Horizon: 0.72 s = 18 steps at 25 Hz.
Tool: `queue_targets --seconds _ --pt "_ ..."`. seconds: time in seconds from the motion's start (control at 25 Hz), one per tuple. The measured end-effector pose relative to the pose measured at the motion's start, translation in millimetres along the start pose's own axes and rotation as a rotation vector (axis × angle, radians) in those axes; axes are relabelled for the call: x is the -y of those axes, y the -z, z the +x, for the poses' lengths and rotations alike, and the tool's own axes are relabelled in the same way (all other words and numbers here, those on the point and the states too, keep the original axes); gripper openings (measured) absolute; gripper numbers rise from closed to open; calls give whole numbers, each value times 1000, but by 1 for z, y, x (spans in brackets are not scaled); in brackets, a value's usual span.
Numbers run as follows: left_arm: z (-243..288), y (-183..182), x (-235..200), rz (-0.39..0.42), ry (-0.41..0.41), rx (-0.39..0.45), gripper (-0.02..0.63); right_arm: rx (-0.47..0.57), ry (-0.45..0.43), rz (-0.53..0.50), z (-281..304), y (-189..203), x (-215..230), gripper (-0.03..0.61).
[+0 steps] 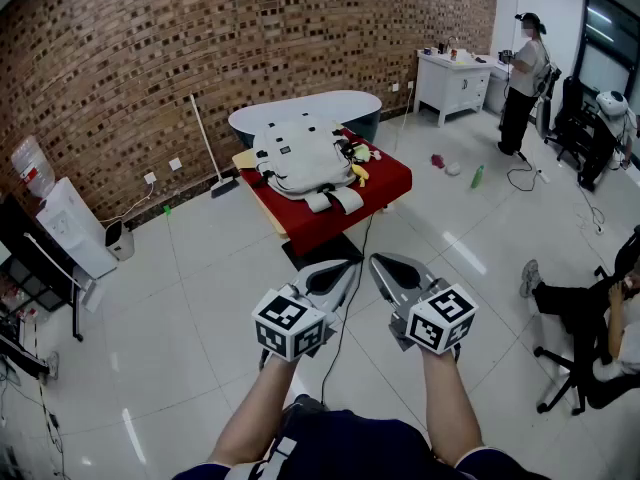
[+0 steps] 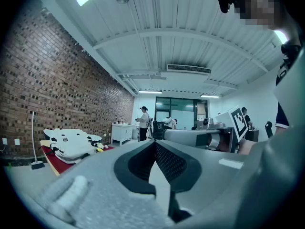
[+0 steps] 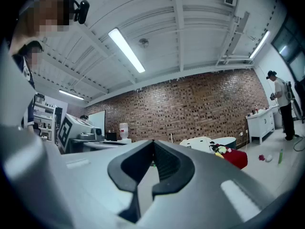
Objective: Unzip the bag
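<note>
I hold my left tongs (image 1: 343, 270) and my right tongs (image 1: 386, 266) side by side in front of me. Both are level, and their tips lean toward each other, near but not touching. In the left gripper view the two jaws meet at their tips, pads together, with nothing between them. The right gripper view shows the same: jaws shut and empty. Each pair carries its marker cube at the back, closest to my hands.

The bag (image 1: 302, 160), a pale grey backpack, lies flat well ahead of both tongs, on a low table under a red cloth (image 1: 392, 181). It sits slightly left of where the left tongs point. The tongs are well apart from it, with white floor tiles (image 1: 200, 268) between. Its straps lie toward me at the near edge of the cloth. Just right of the bag, on the cloth, sit a few small toys, one of them yellow (image 1: 360, 175). A black cable (image 1: 365, 233) runs across the floor from the table toward the tongs.

Beyond the table stands an oval tub (image 1: 300, 108), white above and dark at the side, against a brick wall (image 1: 250, 38). Far ahead and to the right of the right tongs, a person (image 1: 525, 78) stands at a white cabinet (image 1: 455, 80). Nearer on that side, another person (image 1: 600, 318) sits in a chair. Off to the left of the left tongs is a water dispenser (image 1: 70, 223).
</note>
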<state>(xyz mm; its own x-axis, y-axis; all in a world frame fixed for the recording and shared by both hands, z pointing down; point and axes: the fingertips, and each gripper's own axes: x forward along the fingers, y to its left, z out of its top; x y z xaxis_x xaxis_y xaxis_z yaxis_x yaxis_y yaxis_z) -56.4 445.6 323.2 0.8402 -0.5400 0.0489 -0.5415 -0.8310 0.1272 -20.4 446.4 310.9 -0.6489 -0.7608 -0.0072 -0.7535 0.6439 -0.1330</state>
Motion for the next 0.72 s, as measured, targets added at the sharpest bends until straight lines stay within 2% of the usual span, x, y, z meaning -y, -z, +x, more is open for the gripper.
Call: queue_targets --seconds 0.2,0.48,0.72 --pt "6 -8 -11 3 -1 -6 2 0 4 13 10 -1 8 6" --pt "14 11 -21 -16 0 -49 2 -16 9 75 17 20 22 6" --pt "28 17 -51 -48 2 -55 2 -44 26 95 39 34 40 6"
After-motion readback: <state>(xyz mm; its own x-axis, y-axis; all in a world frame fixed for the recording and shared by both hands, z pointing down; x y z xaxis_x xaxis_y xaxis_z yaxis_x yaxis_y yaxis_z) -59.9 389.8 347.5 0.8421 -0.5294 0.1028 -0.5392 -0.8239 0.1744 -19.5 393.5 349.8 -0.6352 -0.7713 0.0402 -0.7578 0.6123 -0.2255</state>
